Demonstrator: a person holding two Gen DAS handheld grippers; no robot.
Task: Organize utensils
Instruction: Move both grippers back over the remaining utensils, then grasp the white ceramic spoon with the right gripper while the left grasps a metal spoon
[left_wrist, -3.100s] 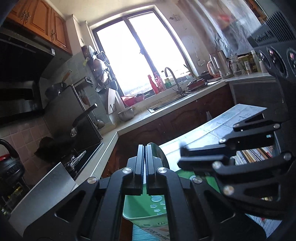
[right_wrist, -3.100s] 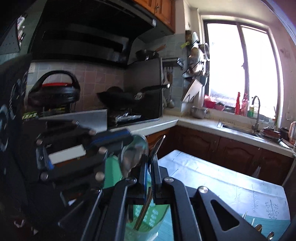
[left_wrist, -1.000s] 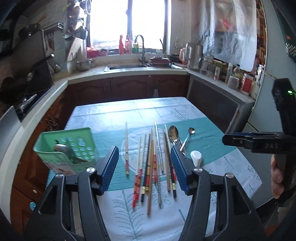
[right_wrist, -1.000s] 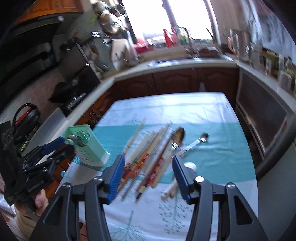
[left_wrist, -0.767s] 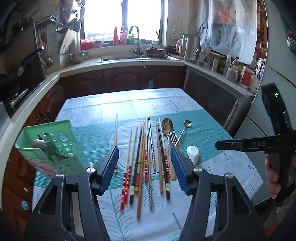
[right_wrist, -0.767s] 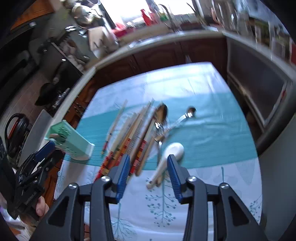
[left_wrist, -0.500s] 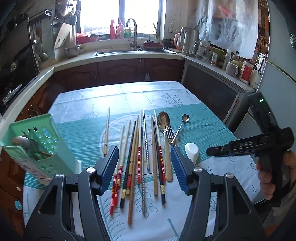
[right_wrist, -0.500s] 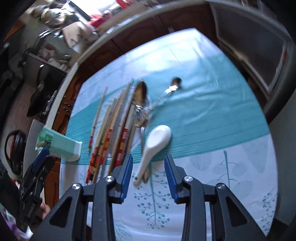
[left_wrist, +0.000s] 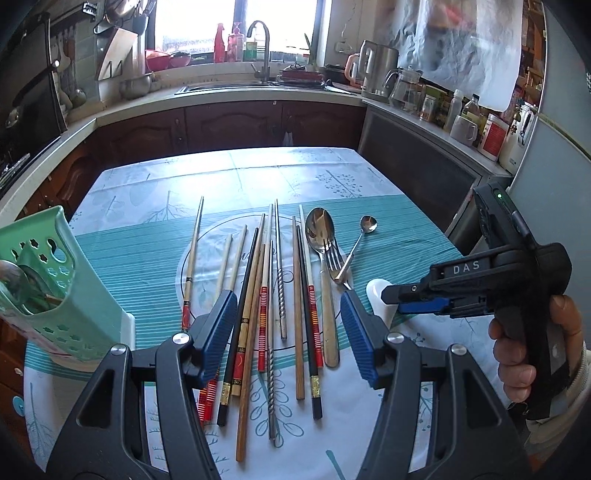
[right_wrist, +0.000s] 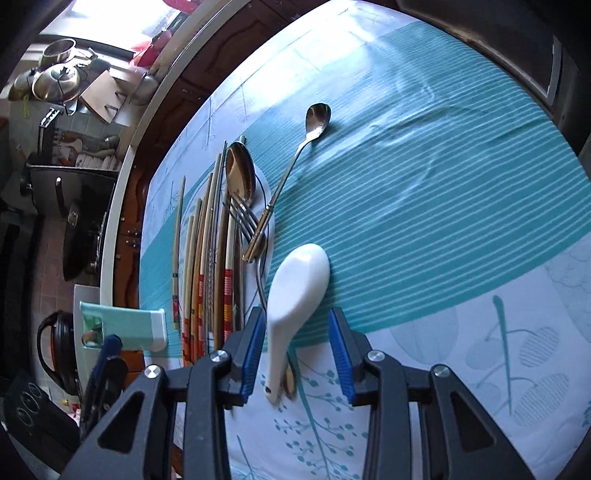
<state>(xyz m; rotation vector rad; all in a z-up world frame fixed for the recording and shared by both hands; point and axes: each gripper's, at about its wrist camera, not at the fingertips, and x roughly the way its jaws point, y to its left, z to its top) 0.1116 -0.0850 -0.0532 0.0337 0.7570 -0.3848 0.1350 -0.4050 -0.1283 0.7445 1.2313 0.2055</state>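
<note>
Kitchen counters and dark cabinets ring a table (left_wrist: 236, 173) under a teal-striped, leaf-printed cloth, and all the work sits on that cloth. Taking the white ceramic spoon (right_wrist: 295, 291) as the landmark: the right gripper (right_wrist: 295, 343) has its blue pads on either side of the spoon's handle, jaws apart and not yet pressing, the left pad close to the handle and the right pad well off it. Its jaws have just been closing, with the handle between them. Immediately left of the spoon lie a steel fork (right_wrist: 245, 221) and a large metal spoon (right_wrist: 240, 173), and a small teaspoon (right_wrist: 314, 122) lies beyond its bowl, its handle end resting on the fork. Further left is the row of chopsticks (left_wrist: 258, 306), and the left gripper (left_wrist: 288, 332) hangs above them, open and empty. Beyond the chopsticks, at the table's edge, stands the green utensil holder (left_wrist: 55, 288), with some cutlery already in it. Most of the sorting looks undone. The risks here, as I judge them: the spoon's handle is off-centre between the pads, so a close may push it sideways rather than pinch it; glazed ceramic is slick and bowl-heavy, so held by the handle it could swing or slip; and something brown lies beneath the handle's tip, which I cannot identify and which might get nipped or dragged along with it.
</note>
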